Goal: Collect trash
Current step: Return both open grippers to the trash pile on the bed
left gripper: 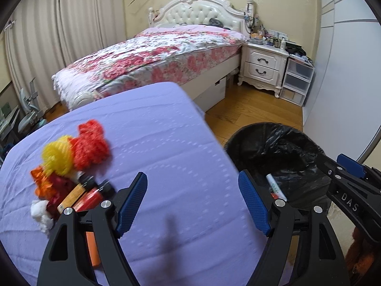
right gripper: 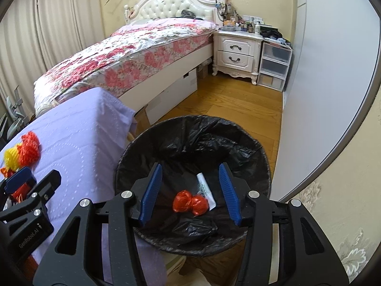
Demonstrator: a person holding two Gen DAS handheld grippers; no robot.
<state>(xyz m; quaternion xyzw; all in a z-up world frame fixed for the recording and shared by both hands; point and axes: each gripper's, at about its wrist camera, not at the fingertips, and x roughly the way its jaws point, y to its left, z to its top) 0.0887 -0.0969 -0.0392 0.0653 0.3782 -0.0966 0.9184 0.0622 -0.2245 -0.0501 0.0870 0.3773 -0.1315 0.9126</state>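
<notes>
From the left wrist, a purple cloth (left gripper: 154,143) covers the table, with the flowered bed (left gripper: 152,57) and nightstand (left gripper: 263,65) behind. The left gripper (left gripper: 193,205) hangs wide open and empty over the cloth; red and yellow netting (left gripper: 76,150) and other scraps lie to its left.

From the right wrist, the right gripper (right gripper: 189,194) gapes empty above the black-lined bin (right gripper: 190,138) on the wooden floor (right gripper: 238,104). In the bin lie a red wrapper (right gripper: 189,203) and a white tube (right gripper: 206,189).

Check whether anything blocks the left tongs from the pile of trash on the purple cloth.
Nothing visible does: the open left tongs hover over bare purple cloth, with the red and yellow mesh trash pile beside them.
</notes>
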